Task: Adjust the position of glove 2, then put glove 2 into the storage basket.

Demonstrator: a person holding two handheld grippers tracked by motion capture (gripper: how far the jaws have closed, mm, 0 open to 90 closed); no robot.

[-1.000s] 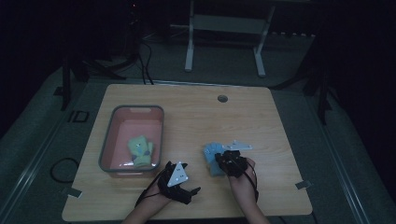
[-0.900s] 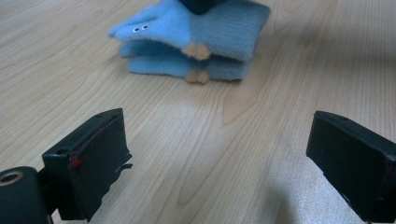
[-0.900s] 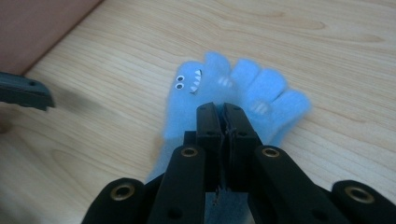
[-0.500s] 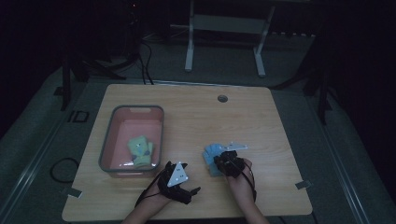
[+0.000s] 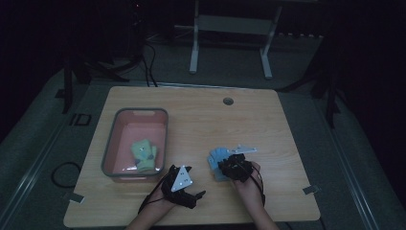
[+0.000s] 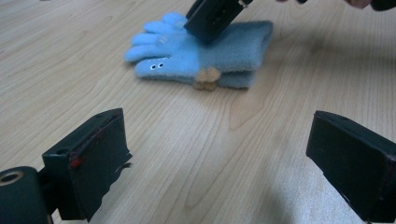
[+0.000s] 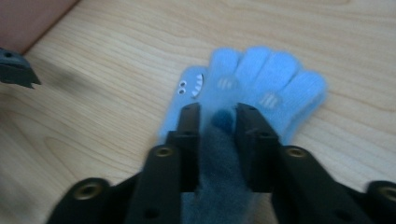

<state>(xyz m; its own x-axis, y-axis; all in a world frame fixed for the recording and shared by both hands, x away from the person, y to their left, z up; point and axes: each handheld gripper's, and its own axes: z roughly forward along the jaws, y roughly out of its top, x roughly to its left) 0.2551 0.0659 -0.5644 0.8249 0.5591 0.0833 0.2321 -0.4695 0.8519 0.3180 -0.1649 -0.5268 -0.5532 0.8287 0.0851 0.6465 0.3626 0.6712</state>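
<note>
A light blue fleece glove lies flat on the wooden table, fingers pointing away from the person. My right gripper stands over its cuff end, pointing down at it. In the right gripper view its jaws have just been opening and stand a little apart, with a raised fold of the glove still between them. My left gripper rests low near the table's front edge, aimed at the glove. Its jaws stand wide open with only bare wood between them.
A grey-rimmed pink tray stands at the left of the table with a green glove in it. A small round hole sits near the far edge. The floor around the table is dark, with stand legs behind.
The right hand has shifted very slightly over the blue glove. The left hand and both gloves stay where they were.
</note>
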